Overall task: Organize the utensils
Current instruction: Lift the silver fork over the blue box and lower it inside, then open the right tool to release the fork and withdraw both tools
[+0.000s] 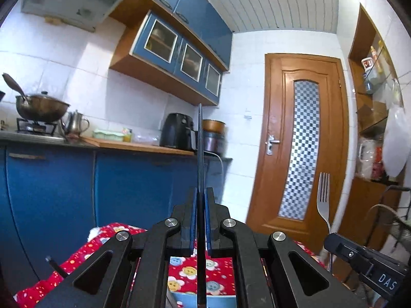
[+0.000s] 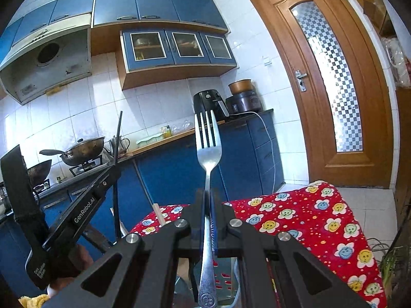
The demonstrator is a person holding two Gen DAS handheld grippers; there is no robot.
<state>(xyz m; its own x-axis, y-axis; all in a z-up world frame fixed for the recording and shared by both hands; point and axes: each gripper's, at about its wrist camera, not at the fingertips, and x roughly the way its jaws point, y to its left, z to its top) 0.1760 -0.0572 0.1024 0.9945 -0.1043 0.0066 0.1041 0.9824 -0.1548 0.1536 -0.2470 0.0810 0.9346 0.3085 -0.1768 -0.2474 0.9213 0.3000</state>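
Left claw (image 1: 201,220): we have it clenched on a thin dark utensil (image 1: 200,154), seen edge-on, probably a chopstick or slim blade; we cannot tell which.
Dark utensil axis: it stands nearly upright between the pads, its tip well above the claw and its lower end passing down behind the linkage.
Right claw (image 2: 208,205): we hold it clenched on a steel fork (image 2: 208,154), gripped at the neck.
Fork axis: upright, tines up, handle end hanging below the claw toward the red floral cloth (image 2: 308,220).
Landmark: we place everything by that red cloth, which covers the table under both claws.
Relation that matters: both utensils are already in hand, so we judge the coming move turns on a drop spot on the cloth, below and just ahead of each claw; no holder or tray shows clearly.
Which hand is nearer: we cannot tell; from the left wrist view the fork and right claw sit to the right, over the cloth's right edge.
Around the cloth: blue cabinets (image 2: 179,169) behind it, a black air fryer (image 2: 209,102) and a wok (image 2: 86,148) on the counter beyond, a wooden door (image 2: 334,82) to its far right.
In the way: a pale stick (image 2: 159,214) stands at the cloth's far left edge, near the left claw; otherwise each upright utensil may snag the other if our claws converge.
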